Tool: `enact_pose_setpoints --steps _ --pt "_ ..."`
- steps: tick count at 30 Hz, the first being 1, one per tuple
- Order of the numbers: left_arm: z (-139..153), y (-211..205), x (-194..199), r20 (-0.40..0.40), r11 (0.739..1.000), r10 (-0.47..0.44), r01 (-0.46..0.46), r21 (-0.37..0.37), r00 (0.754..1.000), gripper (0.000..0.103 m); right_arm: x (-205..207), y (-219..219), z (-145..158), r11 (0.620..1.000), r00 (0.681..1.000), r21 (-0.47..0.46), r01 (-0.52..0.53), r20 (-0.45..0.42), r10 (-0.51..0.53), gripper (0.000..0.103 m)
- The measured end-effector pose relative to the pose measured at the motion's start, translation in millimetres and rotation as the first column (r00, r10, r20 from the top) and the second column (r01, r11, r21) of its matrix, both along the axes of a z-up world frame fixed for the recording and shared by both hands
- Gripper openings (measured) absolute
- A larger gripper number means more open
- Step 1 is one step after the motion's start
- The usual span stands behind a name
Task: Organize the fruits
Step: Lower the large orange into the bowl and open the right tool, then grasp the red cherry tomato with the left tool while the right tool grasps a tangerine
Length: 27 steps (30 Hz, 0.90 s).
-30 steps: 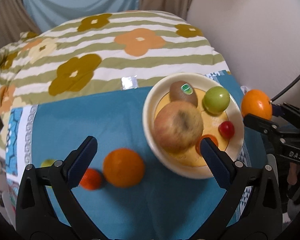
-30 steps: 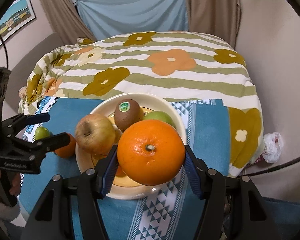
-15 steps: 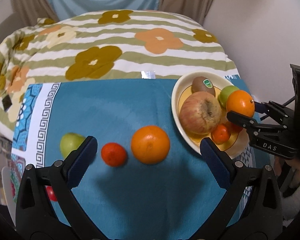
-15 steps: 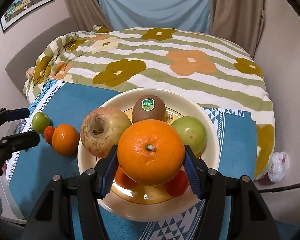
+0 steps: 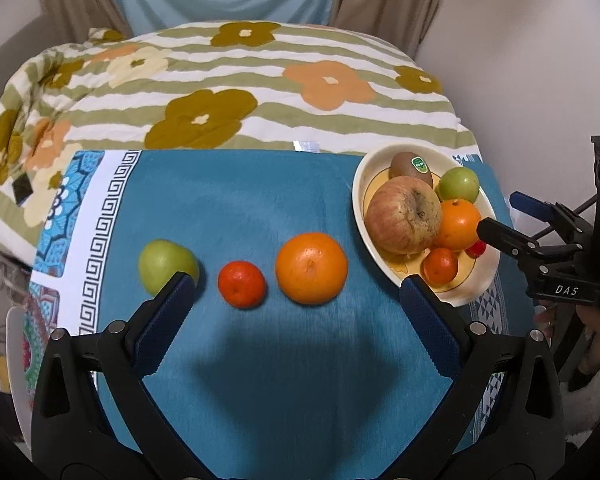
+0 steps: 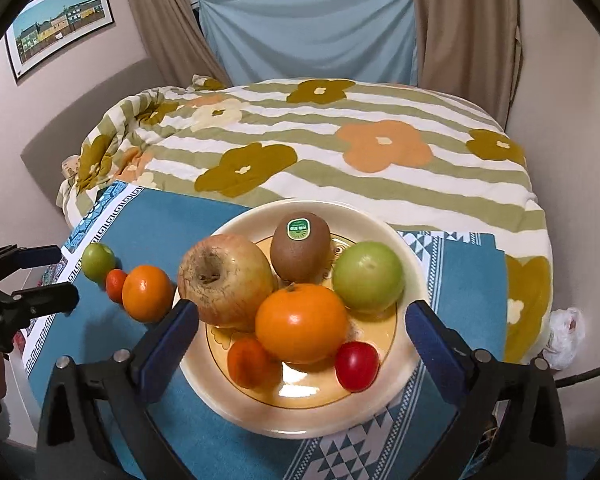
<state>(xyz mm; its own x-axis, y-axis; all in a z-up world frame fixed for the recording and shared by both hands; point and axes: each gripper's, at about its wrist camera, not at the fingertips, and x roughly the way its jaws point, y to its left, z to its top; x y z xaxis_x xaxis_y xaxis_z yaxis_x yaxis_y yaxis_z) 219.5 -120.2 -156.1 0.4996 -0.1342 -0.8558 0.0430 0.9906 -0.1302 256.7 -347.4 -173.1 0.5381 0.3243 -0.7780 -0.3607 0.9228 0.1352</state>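
The right gripper's (image 6: 302, 322) jaws are opening wide, pads clear of the orange (image 6: 302, 322) resting in the plate (image 6: 414, 268); the left gripper (image 5: 296, 304) is spread wide and empty. Six fruits sit plated — apple (image 6: 224, 280), kiwi (image 6: 300, 246) among them. Left on the blue cloth (image 5: 240, 200): a green fruit (image 5: 162, 262), a mandarin (image 5: 242, 283) and a second orange (image 5: 311, 267) (lined up, unobstructed). The plate looks crowded.

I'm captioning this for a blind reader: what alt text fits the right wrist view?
A cream plate on a blue cloth holds six fruits, a large orange foremost, between the right gripper's opening jaws, which touch nothing.
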Motion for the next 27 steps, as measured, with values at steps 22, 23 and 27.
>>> enact_pose_setpoints --steps 22,23,27 --pt "56.6 51.1 -65.9 0.101 0.988 0.148 -0.153 0.037 0.984 0.103 -40.9 7.6 52.7 1.0 1.0 -0.006 0.007 -0.023 -0.007 0.103" --pt "56.9 56.6 -69.3 0.101 0.986 0.159 -0.164 0.042 0.982 0.103 -42.7 10.5 54.0 1.0 1.0 -0.005 0.013 -0.028 -0.013 0.103" --pt "59.3 82.0 -84.1 0.106 0.981 0.184 -0.19 0.048 0.977 0.103 -52.7 25.9 60.7 0.999 0.999 0.01 0.039 -0.024 -0.039 0.103"
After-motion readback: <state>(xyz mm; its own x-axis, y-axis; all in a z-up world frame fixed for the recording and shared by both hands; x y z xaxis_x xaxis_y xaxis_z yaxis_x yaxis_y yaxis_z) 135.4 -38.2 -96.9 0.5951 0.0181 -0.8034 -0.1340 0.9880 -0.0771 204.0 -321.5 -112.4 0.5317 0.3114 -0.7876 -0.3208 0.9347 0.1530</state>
